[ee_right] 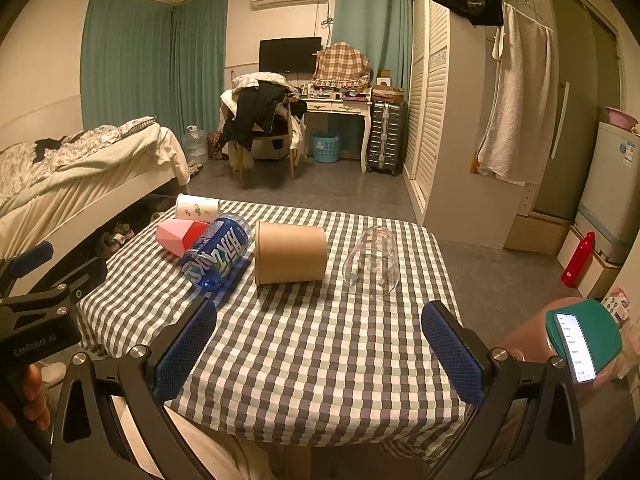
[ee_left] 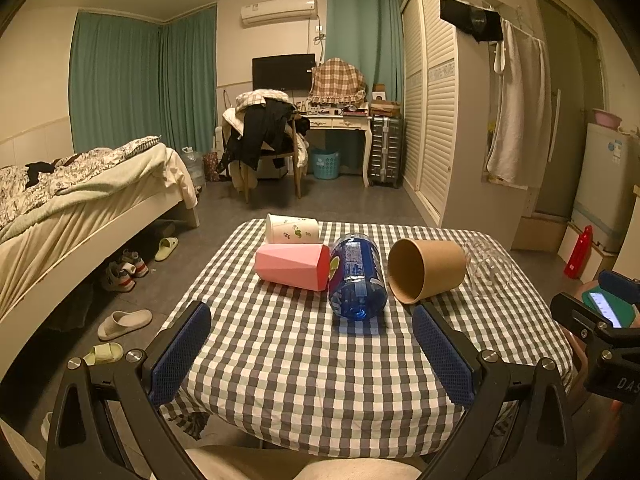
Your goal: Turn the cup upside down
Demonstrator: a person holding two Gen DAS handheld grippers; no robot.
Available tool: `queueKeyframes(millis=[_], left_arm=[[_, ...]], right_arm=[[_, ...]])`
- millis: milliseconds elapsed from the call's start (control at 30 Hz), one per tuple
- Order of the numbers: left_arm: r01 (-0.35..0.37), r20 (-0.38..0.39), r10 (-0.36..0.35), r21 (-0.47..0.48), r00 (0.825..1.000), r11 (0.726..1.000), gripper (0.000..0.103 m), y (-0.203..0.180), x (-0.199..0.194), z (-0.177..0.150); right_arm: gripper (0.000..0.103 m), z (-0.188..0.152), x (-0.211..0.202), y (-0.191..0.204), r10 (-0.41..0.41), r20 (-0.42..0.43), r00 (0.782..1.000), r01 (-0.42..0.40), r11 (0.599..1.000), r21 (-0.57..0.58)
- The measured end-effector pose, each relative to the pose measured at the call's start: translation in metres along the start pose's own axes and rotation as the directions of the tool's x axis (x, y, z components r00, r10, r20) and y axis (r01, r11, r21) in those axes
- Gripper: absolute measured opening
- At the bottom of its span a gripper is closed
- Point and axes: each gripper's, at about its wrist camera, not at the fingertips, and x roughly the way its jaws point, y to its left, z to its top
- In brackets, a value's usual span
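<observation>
You are looking at 5 containers lying on their sides on the checked tablecloth (ee_left: 312, 360), none showing any contents. At 12 o'clock in your left wrist view, the white leaf-print cup (ee_left: 292, 229) is lying at the far edge, with the pink faceted cup (ee_left: 291, 266) lying just in front of it. The blue printed cup (ee_left: 357, 276) is resting against the pink one's mouth, its open end facing you. The brown paper cup (ee_left: 426, 270) is sitting just beside it toward 1 o'clock, mouth turned toward you and bare inside. The clear glass (ee_left: 490, 264) is lying at 2 o'clock, touching the brown cup's base as far as you can tell.

Your left gripper (ee_left: 312, 356) is hovering over the near half of the cloth with its jaws spread wide, gripping nothing and touching no cup. Your right gripper (ee_right: 320, 352) is doing likewise, jaws fully parted, with the clear glass (ee_right: 372, 262) at 12 o'clock ahead of it and well apart.

A phone (ee_right: 576, 346) is glowing at 3 o'clock beside your right gripper.
</observation>
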Motion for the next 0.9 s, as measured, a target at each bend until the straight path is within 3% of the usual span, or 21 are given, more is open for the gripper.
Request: queueKeyframes(millis=[900], left_arm=[[0.001,-0.018,-0.001,-0.003,1.000,1.000,0.103,0.0035,0.0021,-0.0035]], right_arm=[[0.103,0.0035,0.0002,0.0076,0.015,0.000,1.000,-0.015,1.000,-0.027]])
